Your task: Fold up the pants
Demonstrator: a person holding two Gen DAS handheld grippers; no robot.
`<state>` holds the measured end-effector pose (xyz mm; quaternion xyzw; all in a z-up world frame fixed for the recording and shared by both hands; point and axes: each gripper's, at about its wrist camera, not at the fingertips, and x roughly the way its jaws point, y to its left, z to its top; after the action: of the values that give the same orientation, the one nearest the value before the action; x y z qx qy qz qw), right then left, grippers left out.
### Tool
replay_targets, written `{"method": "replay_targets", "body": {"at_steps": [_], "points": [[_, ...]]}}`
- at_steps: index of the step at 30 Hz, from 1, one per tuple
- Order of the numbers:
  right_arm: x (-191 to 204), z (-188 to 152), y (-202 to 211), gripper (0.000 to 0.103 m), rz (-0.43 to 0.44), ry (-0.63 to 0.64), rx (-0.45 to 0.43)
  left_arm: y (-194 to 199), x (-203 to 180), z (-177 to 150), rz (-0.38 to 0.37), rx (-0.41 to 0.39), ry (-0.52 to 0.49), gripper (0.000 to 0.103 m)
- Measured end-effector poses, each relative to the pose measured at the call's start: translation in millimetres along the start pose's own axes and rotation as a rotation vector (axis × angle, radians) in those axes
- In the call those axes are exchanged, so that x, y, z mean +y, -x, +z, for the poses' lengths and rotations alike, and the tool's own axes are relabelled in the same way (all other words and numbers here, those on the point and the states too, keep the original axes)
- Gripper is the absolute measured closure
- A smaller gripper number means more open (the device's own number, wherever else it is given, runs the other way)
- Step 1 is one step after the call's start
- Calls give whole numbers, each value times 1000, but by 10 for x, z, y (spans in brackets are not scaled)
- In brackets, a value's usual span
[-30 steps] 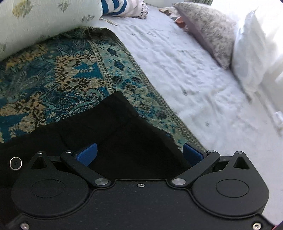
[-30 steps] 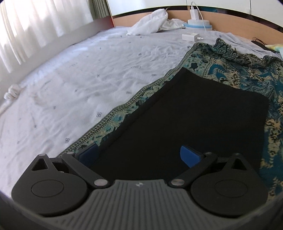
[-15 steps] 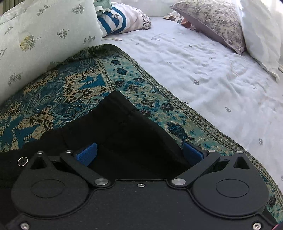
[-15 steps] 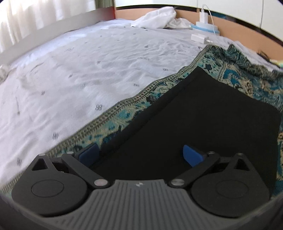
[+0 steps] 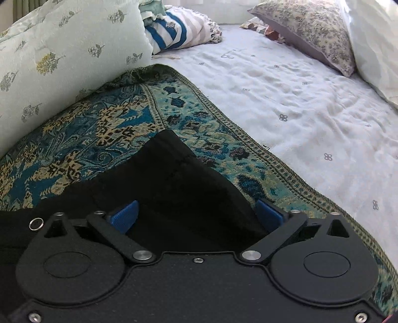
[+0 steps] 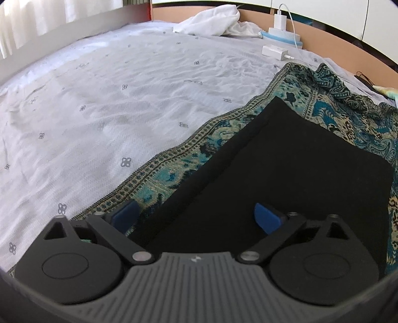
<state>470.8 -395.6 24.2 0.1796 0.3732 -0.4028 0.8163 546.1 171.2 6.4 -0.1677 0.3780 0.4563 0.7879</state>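
The black pants (image 5: 174,183) lie flat on a teal and gold patterned throw (image 5: 104,129) on the bed. In the left wrist view a corner of the pants points away from me. My left gripper (image 5: 196,215) is open, its blue pads on either side of that end of the fabric, just above it. In the right wrist view the pants (image 6: 293,169) stretch away as a long flat panel on the throw (image 6: 179,171). My right gripper (image 6: 196,216) is open over their left edge, one pad over the throw, the other over the pants.
A pale floral pillow (image 5: 62,62) stands at the left, striped cloth (image 5: 174,32) behind it, and patterned and white pillows (image 5: 313,32) at the far right. White bedsheet (image 6: 112,99) spreads left. A white cloth (image 6: 214,22), charger and cables (image 6: 281,34) lie by the footboard.
Both grippers have shifted and tilted over the pants, so more of the bed and pillows shows. Both stay open. The pants lie as before.
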Motion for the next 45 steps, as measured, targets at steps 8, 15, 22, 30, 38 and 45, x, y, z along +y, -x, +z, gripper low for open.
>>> {"method": "replay_targets", "body": {"at_steps": [8, 15, 22, 30, 38, 45], "points": [[-337, 68, 183, 95, 50, -60, 22, 262, 97, -133, -173, -67, -128, 96], [-955, 57, 514, 99, 183, -135, -22, 488, 683, 6, -363, -51, -37, 100], [-1606, -92, 875, 99, 274, -100, -56, 815, 1439, -30, -480, -35, -54, 100], [-2543, -386, 1501, 99, 402, -84, -110, 1142, 2506, -258, -566, -47, -66, 100], [-3261, -984, 1578, 99, 377, -81, -48, 1182, 3269, -779, -546, -50, -83, 100], [-3755, -1284, 1906, 101, 353, -81, -105, 1268, 3659, -955, -543, -96, -88, 100]]}}
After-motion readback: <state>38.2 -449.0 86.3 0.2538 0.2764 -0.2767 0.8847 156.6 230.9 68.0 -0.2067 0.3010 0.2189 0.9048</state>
